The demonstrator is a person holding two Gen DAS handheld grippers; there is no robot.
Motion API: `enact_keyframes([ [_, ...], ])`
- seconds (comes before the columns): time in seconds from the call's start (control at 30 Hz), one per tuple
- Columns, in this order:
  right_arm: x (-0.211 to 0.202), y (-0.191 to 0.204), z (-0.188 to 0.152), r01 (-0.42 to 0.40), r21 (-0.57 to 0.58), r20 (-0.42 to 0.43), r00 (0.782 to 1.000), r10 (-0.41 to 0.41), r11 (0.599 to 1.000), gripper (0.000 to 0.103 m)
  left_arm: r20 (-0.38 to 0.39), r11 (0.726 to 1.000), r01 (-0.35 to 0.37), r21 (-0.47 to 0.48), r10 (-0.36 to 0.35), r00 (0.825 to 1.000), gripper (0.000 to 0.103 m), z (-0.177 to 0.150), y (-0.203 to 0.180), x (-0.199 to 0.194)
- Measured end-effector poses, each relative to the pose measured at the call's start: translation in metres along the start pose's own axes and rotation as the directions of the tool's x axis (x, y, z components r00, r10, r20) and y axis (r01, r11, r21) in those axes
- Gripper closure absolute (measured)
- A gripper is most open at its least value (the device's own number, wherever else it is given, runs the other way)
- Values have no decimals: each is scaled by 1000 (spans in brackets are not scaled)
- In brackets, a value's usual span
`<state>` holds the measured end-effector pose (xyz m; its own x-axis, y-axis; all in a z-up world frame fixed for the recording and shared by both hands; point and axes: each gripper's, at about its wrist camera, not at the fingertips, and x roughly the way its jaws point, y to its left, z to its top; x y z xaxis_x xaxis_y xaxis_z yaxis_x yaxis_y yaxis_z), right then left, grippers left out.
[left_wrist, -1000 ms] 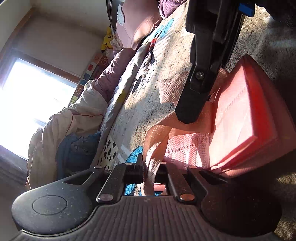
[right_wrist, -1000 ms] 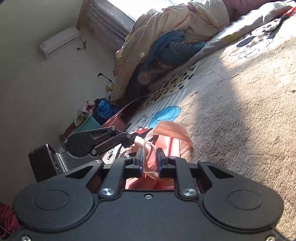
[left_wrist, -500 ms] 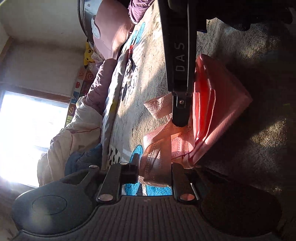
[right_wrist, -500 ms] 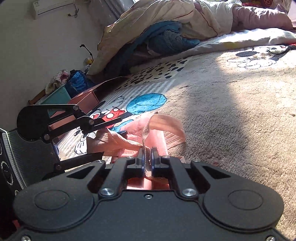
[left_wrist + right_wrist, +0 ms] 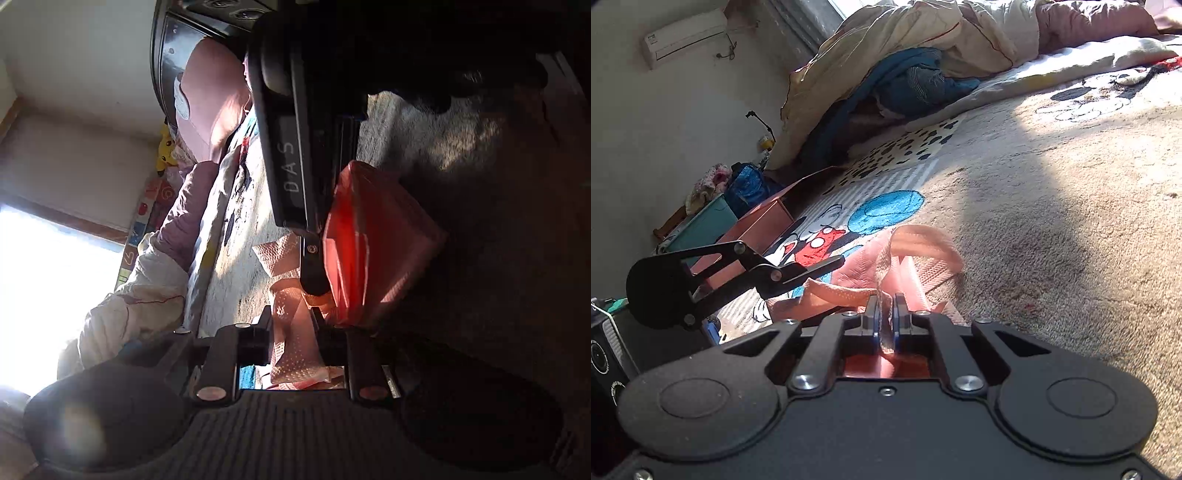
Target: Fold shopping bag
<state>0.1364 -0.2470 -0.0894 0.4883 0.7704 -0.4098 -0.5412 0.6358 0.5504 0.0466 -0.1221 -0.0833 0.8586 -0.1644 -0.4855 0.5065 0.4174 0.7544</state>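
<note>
**Bag gripped at its handles on the rug**

Bag (image 5: 384, 243) lay as a pink folded bundle on our patterned rug (image 5: 1052, 192), partly in deep shadow. We held our right gripper (image 5: 885, 317) clenched on one handle strap (image 5: 916, 240), its fingers nearly touching with the fabric pinched between them. Our left gripper (image 5: 291, 325) stood with its fingers apart around another strap (image 5: 295, 347); whether they actually pressed it, we could not tell. In the left wrist view the right gripper's body hid much of the bag's near edge. A heap of bedding (image 5: 923, 59) lay well apart at the rug's far side.
</note>
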Motion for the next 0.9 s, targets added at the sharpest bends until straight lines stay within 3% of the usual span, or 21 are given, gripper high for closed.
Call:
enact_keyframes([
  [0.07,0,1,0,-1,-4,0,1000,1,1000,101,37,982,83,-171,-78,996,86,-5,19,0],
  [0.1,0,3,0,6,-26,-2,1000,-6,1000,101,55,941,132,-313,-121,991,85,-12,35,0],
  [0.17,0,3,-1,0,-13,2,1000,0,1000,101,18,916,94,-389,-94,995,67,-22,46,3],
  [0.2,-1,3,-1,-3,-5,4,1000,3,1000,101,30,977,-2,-215,9,1000,44,-21,27,-1],
  [0.23,0,2,-1,-6,-2,4,1000,6,1000,101,60,994,-93,-56,97,993,43,-20,11,-4],
  [0.27,0,3,-1,-7,1,5,1000,7,1000,101,92,991,-40,-131,53,994,43,-23,14,-6],
  [0.3,0,2,-1,-7,6,5,1000,7,1000,101,102,956,0,-294,31,994,43,-28,26,-6],
  [0.33,0,1,-1,-5,15,8,1000,5,1000,101,103,897,47,-440,-2,995,42,-36,40,-3],
  [0.4,0,1,-2,-6,14,8,1000,6,1000,101,81,898,28,-439,9,997,42,-40,45,-4],
  [0.5,0,3,-2,-6,9,8,1000,5,1000,101,56,966,11,-258,3,998,42,-29,45,-14],
  [0.53,0,3,-2,-5,5,9,1000,5,1000,101,49,968,13,-250,-1,999,43,-25,49,-19],
  [0.63,0,4,-3,-3,-9,9,1000,3,1000,101,34,982,10,-190,-4,999,57,-16,54,-20],
  [0.7,0,6,-4,3,-23,10,1000,-3,1000,101,61,972,52,-228,-39,997,59,-12,57,-21],
  [0.83,0,8,-4,11,-42,11,1000,-10,999,101,35,968,107,-227,-102,994,61,-6,57,-5],
  [0.9,0,7,-4,10,-41,11,1000,-10,999,101,10,961,151,-230,-153,988,71,-9,55,10],
])
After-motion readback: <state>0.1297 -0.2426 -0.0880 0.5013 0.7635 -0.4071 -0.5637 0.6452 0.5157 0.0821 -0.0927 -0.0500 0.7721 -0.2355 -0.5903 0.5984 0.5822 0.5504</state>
